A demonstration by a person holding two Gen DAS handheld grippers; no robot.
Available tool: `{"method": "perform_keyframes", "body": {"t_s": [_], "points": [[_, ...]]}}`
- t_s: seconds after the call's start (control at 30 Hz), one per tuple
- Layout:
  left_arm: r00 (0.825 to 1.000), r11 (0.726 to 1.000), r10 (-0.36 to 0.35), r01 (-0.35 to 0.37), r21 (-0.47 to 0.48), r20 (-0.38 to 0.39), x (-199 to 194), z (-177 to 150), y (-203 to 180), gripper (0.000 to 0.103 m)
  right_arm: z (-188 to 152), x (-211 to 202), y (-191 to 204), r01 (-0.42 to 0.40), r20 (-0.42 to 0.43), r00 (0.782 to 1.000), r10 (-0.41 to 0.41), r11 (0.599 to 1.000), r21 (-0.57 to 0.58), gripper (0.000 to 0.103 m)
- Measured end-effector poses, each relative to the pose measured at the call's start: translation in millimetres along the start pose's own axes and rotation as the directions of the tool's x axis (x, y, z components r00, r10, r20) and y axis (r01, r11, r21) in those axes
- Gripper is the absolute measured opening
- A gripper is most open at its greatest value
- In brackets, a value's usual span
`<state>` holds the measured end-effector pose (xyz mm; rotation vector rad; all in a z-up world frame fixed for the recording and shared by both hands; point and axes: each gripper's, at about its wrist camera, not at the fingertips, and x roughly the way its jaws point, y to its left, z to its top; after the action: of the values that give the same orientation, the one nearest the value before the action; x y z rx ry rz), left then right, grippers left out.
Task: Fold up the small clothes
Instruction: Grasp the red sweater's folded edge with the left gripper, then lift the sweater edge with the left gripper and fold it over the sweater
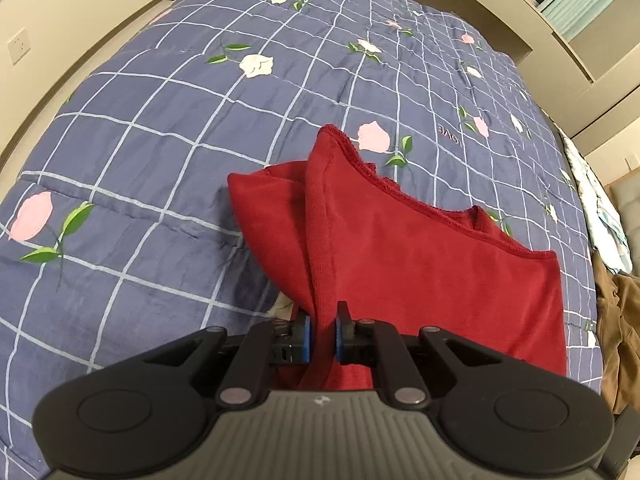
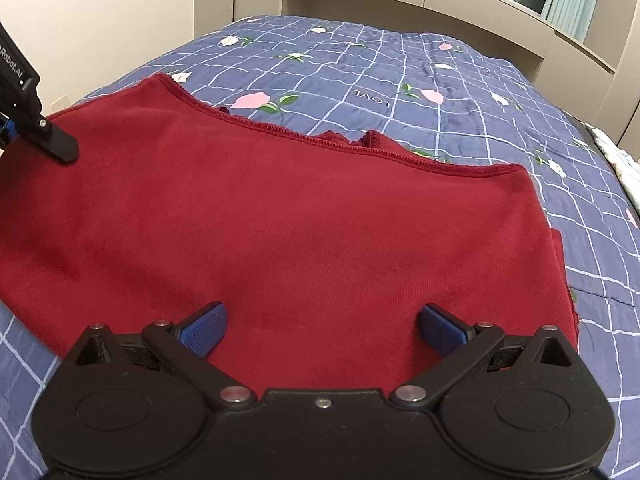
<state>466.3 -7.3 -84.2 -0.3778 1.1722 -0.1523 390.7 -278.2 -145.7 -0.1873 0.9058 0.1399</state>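
A dark red garment (image 2: pixel 280 220) lies spread on the blue checked quilt (image 2: pixel 460 80). In the left wrist view my left gripper (image 1: pixel 323 322) is shut on a pinched fold of the red garment (image 1: pixel 420 280), and that left edge is lifted into a ridge that runs away from the pads. The right wrist view shows my right gripper (image 2: pixel 322 326) open and wide, its blue pads (image 2: pixel 204 330) hovering over the near edge of the cloth with nothing pinched between them. The left gripper (image 2: pixel 44 128) appears there at the garment's left side.
The quilt (image 1: pixel 160 140) with its flower print covers a bed that fills both views. A beige headboard shelf (image 2: pixel 400 4) and wall stand beyond it. Brown cloth (image 1: pixel 618 340) and pale printed fabric (image 1: pixel 600 208) lie at the bed's right edge.
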Motion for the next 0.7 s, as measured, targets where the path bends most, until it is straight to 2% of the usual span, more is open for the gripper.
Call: {"method": "perform_keyframes", "body": {"t_s": [0.07, 0.13, 0.17, 0.2, 0.27, 0.37, 0.47, 0.53, 0.6, 0.7], "points": [[1.000, 1.000, -0.012, 0.012, -0.001, -0.021, 5, 0, 3, 0.017, -1, 1, 0, -0.001, 0.001, 1.000, 0.001, 1.000, 0.003, 0.102], [0.999, 1.000, 0.022, -0.023, -0.021, -0.041, 10, -1, 8, 0.045, -1, 1, 0, 0.001, 0.002, 1.000, -0.001, 1.000, 0.004, 0.102], [0.997, 0.998, 0.047, -0.049, -0.031, -0.055, 14, -2, 12, 0.067, -1, 1, 0, 0.001, 0.003, 1.000, -0.001, 1.000, 0.004, 0.103], [0.996, 0.997, 0.061, -0.063, -0.035, -0.059, 15, -4, 14, 0.074, -1, 1, 0, 0.001, 0.004, 1.000, -0.001, 1.000, 0.004, 0.103], [0.994, 0.997, 0.070, -0.073, -0.037, -0.080, 20, -8, 22, 0.073, -2, 2, -1, 0.001, 0.008, 1.000, -0.001, 1.000, 0.005, 0.103], [0.990, 0.996, 0.036, -0.046, -0.070, -0.134, 28, -17, 35, 0.073, -4, 2, -1, -0.003, 0.010, 1.000, 0.003, 1.000, 0.003, 0.103], [0.993, 0.994, -0.010, -0.004, -0.111, -0.118, 29, -20, 45, 0.073, -4, 2, -1, -0.005, 0.010, 1.000, 0.005, 1.000, 0.000, 0.103], [0.994, 0.988, -0.044, 0.027, -0.151, -0.104, 29, -18, 51, 0.063, -4, 2, -1, -0.005, 0.009, 1.000, 0.005, 1.000, -0.001, 0.103], [0.989, 0.979, -0.087, 0.062, -0.196, -0.121, 33, -15, 55, 0.039, -4, 2, -1, -0.005, 0.010, 1.000, 0.005, 1.000, 0.000, 0.103], [0.986, 0.969, -0.103, 0.069, -0.238, -0.133, 37, -14, 54, 0.026, -4, 1, 0, 0.000, 0.011, 1.000, 0.000, 1.000, 0.001, 0.103]]}}
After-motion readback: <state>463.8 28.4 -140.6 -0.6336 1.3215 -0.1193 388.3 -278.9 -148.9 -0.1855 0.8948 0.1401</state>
